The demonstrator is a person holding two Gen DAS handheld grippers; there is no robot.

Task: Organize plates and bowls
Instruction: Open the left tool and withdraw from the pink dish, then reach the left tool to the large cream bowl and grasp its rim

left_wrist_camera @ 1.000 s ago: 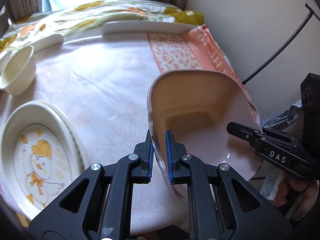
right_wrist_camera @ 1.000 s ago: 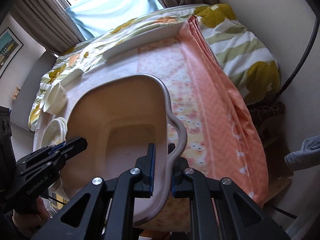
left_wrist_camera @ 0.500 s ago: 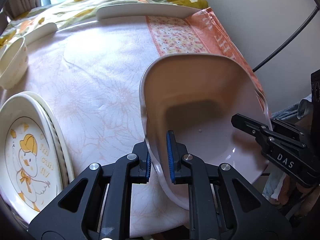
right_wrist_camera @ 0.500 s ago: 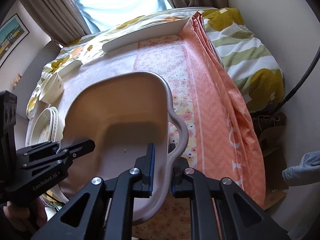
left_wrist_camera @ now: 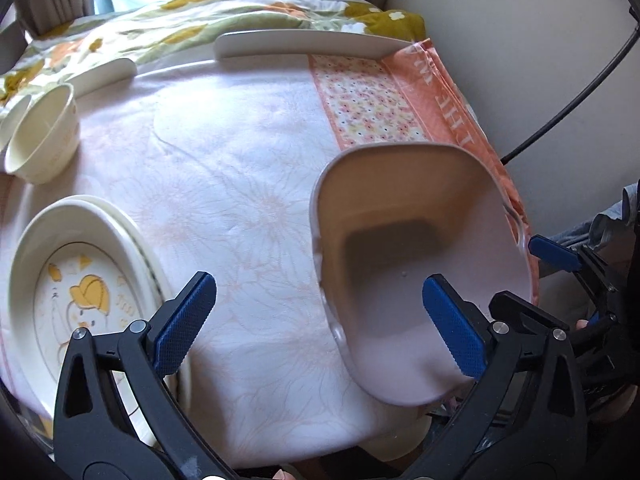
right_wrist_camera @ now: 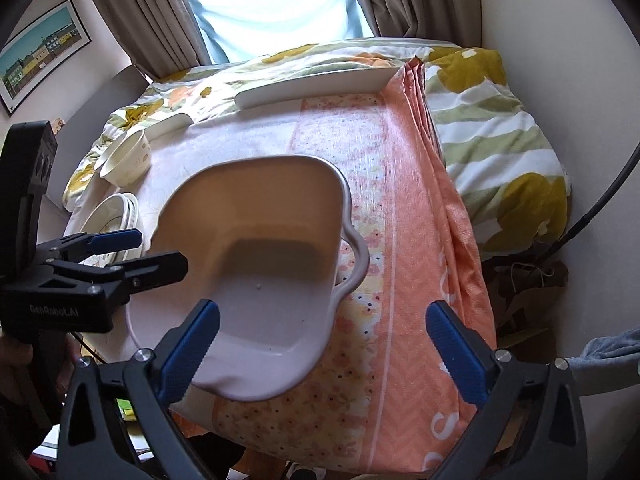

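- Left wrist view: the left hand-held gripper [left_wrist_camera: 320,320] stands wide, its jaws just opened; the near left rim of the pink basin [left_wrist_camera: 420,248] lies between the blue pads [left_wrist_camera: 184,320], and neither pad touches it.
- The basin sits at the right front corner of the counter [left_wrist_camera: 240,208], on a pale floral cloth, with its near end hanging past the front edge. It holds nothing but one tiny pale speck on its floor.
- Left of it, well apart, a stack of cream plates [left_wrist_camera: 80,280] lies flat; the top one carries a yellow cartoon figure. Behind them stands an empty cream bowl [left_wrist_camera: 42,138], with another rim just beside it at the picture's edge.
- Two long white dishes lie along the far edge of the counter; the longer one [left_wrist_camera: 304,42] reaches the orange towel [left_wrist_camera: 400,92], whose border reads "THE" in pale letters.
- Right wrist view: the right hand-held gripper [right_wrist_camera: 322,340] is likewise wide, jaws just opened, straddling the basin's right rim with its scalloped handle [right_wrist_camera: 354,264]; the pads are clear of it.
- Only this view shows the left tool's body, printed "GenRobot.AI" [right_wrist_camera: 54,311], a framed picture [right_wrist_camera: 40,52] on the wall, the window curtains [right_wrist_camera: 160,12], and the flowered bedding [right_wrist_camera: 500,128] behind the counter.
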